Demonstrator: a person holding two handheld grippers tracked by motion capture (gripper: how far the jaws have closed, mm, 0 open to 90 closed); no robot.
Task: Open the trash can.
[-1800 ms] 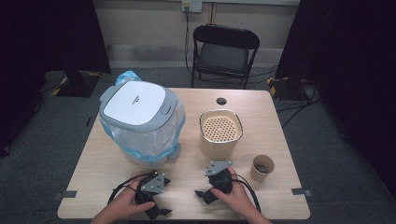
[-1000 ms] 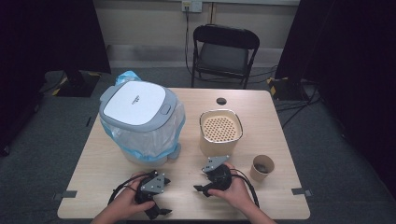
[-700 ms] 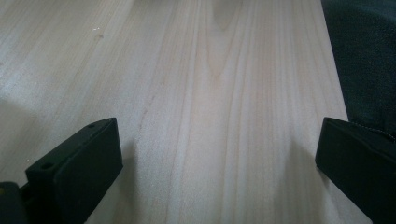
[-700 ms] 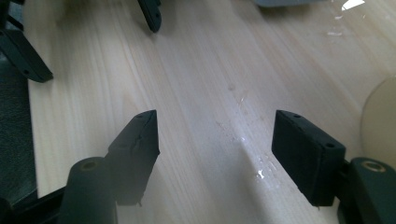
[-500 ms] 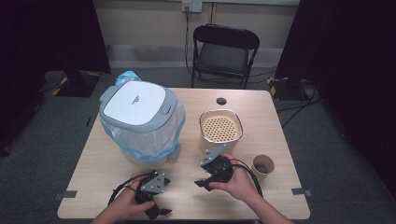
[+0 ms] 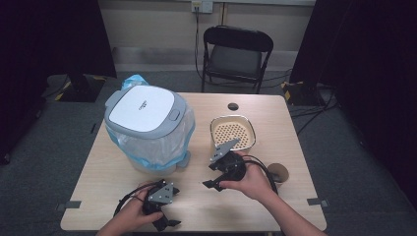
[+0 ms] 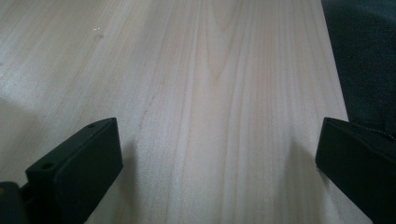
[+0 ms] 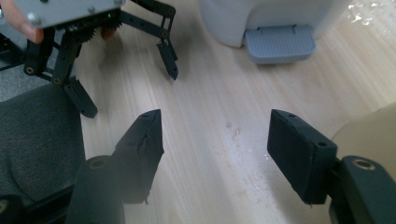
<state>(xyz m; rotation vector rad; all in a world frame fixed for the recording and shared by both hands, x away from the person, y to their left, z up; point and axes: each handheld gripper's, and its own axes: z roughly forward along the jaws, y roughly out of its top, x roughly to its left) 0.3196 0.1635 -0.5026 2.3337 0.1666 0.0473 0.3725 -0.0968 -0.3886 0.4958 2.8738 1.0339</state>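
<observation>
Two grippers are at work over the near half of the tabletop point(image 6: 255, 105). The left gripper point(image 6: 167, 223) lies low by the near edge in the person's left hand point(image 6: 129, 217), its jaws spread wide with bare wood between them. The right gripper point(image 6: 210, 183) is held above the wood in the right hand point(image 6: 252, 181), just in front of the cream perforated container point(image 6: 232, 132), which sits towards the right side near the middle. Its jaws have just been closing a little yet stand apart with nothing between them, pointing towards the near left. A small brown cup point(image 6: 279, 173) stands just right of that hand, partly hidden, near the right edge. The grey-lidded bin point(image 6: 147, 128) with a blue-edged clear liner stands on the left half; the right gripper view shows its foot pedal point(image 8: 279, 43) resting on the wood.
</observation>
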